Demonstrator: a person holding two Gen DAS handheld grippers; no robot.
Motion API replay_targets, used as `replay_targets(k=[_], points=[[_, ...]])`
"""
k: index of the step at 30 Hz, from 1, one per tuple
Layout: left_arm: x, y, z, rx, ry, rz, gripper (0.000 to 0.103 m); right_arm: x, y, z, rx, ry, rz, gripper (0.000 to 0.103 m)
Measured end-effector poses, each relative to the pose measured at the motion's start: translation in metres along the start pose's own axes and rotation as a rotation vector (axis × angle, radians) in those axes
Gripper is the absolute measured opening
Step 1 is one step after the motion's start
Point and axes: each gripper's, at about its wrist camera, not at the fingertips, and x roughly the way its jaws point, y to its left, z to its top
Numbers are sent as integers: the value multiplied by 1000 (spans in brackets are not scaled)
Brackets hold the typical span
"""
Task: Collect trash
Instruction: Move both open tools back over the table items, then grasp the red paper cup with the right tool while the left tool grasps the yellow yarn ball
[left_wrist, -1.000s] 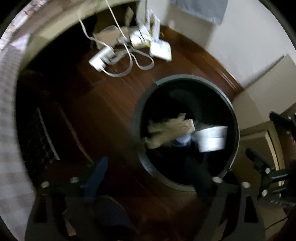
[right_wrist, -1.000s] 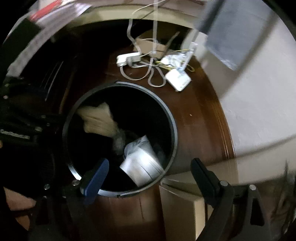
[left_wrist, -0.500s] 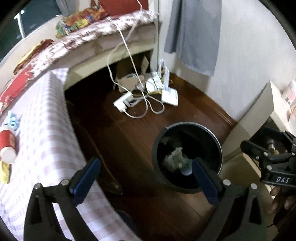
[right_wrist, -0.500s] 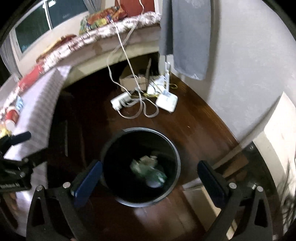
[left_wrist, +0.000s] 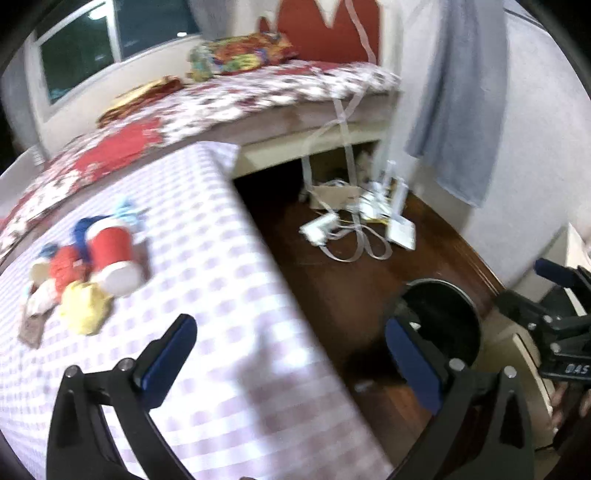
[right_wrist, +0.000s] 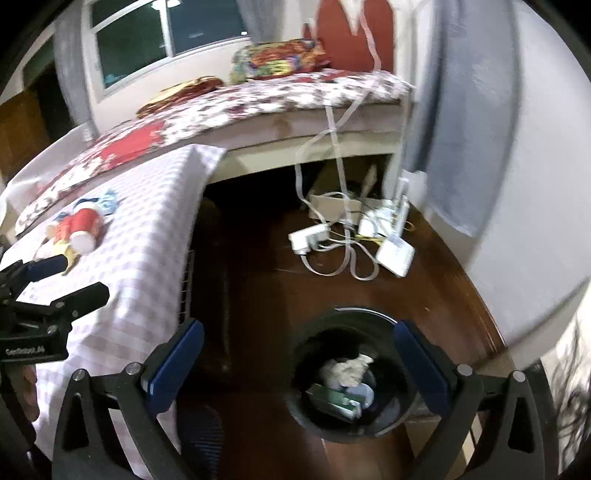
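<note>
Left wrist view: left gripper (left_wrist: 288, 354) has just spread wide, empty; right gripper (right_wrist: 297, 356) gapes empty above the bin (right_wrist: 384, 430). Remaining trash sits near the table's (left_wrist: 221, 280) left edge: a red paper cup (left_wrist: 112, 260), probably light and crushable, best pinched across its wall.

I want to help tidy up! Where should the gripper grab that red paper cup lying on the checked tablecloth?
Probably across the middle of the red paper cup's side wall, coming down from above. It lies tipped over on the checked tablecloth, white end toward the camera, so the round wall faces up. Other scraps crowd its left; the right looks freer. The open left gripper should squeeze gently, since paper crushes.
</note>
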Motion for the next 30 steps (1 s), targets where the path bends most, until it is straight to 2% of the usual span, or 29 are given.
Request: replay_targets(k=[4,10,17,20,25,30], points=[[-5,44,-10,-81,-14,54,103,0,28,15,-25,6,46,103],[-14,116,-26,-231,-42,97,102,-1,77,32,-120,-6,100,103],[-28,185,-53,-335,-64,194,99,-4,142,52,-226,-18,148,103],[-30,213,-63,-379,-66,198,98,-4,175,65,-279,-26,175,103],[-30,243,-71,-409,-63,207,91,3,229,84,-373,-29,217,101],[-27,267,-75,-429,-69,221,90,28,278,95,-428,9,266,92]])
